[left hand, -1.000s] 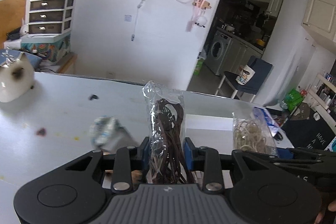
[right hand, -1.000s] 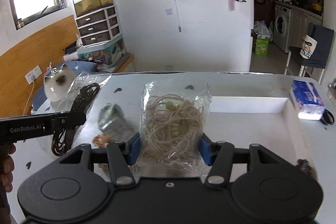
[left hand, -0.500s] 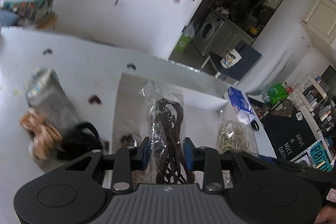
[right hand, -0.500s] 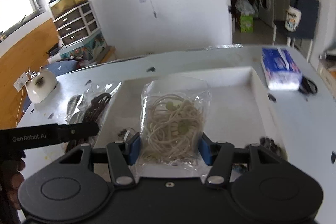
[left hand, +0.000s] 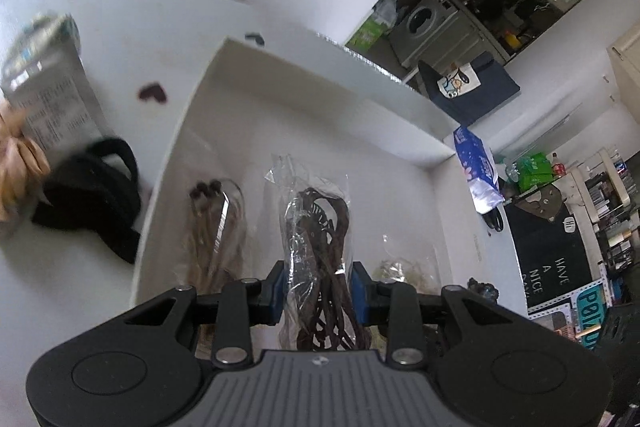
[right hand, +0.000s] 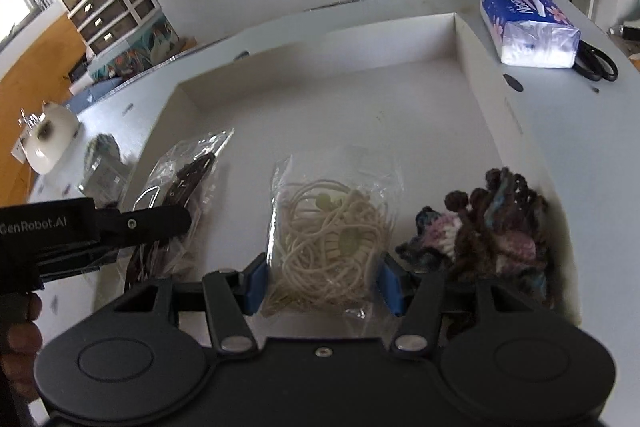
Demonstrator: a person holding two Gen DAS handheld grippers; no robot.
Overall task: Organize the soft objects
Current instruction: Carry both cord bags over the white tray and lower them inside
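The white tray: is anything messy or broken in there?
Nothing looks broken or spilled. The white tray holds a knitted yarn bundle and a bag of brown cords. A black strap and a silver packet lie outside on the table, not sorted yet.

Black tongs (right hand: 322, 277), blue pads (right hand: 254, 283), silver screws, "GenRobot.AI" lettering.

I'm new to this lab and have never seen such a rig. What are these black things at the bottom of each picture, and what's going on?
Each is a hand-held two-finger gripper with a camera looking along its fingers. In the left view, the left gripper clamps a clear bag of dark brown cords. In the right view, the right gripper clamps a bag of cream cords. Both are over a white tray on a table, where knitted yarn pieces already lie. A tissue pack sits beside the tray.
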